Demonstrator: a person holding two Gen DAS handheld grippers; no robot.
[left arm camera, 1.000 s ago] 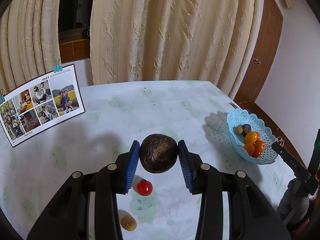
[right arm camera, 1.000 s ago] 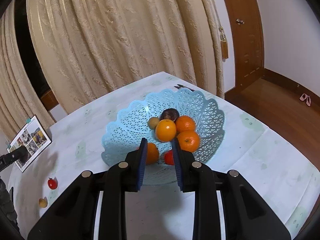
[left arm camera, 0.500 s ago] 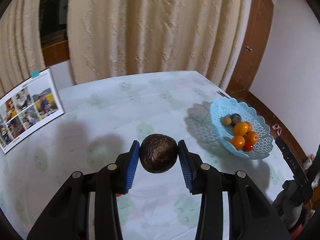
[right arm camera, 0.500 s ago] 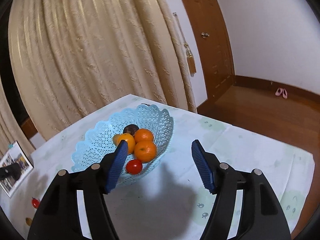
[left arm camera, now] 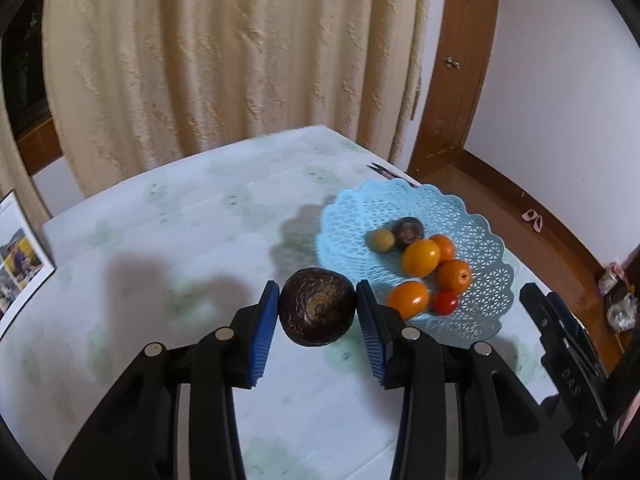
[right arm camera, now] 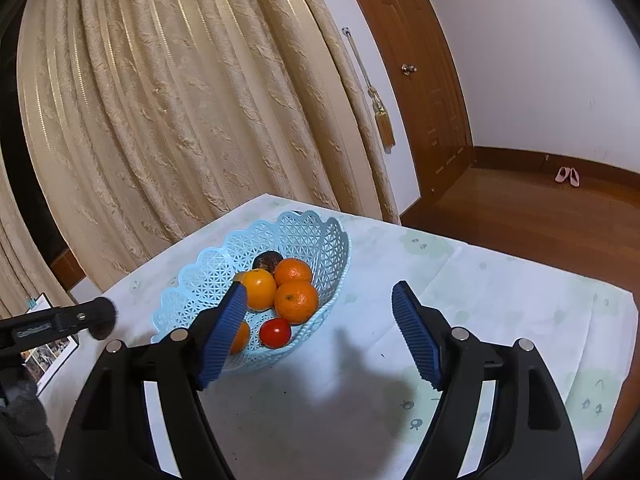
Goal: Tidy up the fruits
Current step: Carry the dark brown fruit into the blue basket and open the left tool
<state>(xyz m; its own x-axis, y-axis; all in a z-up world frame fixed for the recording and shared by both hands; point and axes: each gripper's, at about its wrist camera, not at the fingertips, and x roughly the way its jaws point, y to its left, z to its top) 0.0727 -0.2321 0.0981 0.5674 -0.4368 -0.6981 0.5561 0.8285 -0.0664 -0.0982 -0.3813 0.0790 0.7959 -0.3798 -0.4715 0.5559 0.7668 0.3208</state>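
My left gripper (left arm camera: 317,292) is shut on a dark brown round fruit (left arm camera: 317,312) and holds it above the table, just left of the light blue lattice basket (left arm camera: 400,196). The basket holds several oranges (left arm camera: 420,257), a red tomato (left arm camera: 445,302), a small yellowish fruit and a dark fruit. My right gripper (right arm camera: 320,288) hovers at the near right of the basket (right arm camera: 304,232). Its jaws are opening, with nothing between them. The tomato (right arm camera: 275,333) lies at the basket's front. The left gripper's tip (right arm camera: 100,318) shows at the left of the right wrist view.
A photo card (left arm camera: 20,256) stands at the table's left side. Cream curtains hang behind the table, and a brown door stands to the right. The table's right edge drops to a wooden floor (right arm camera: 520,208). A small dark object (left arm camera: 384,170) lies behind the basket.
My left gripper carried the dark fruit to the right, up to the basket. The right jaws went from shut to wide apart, and that gripper drew back from the basket.
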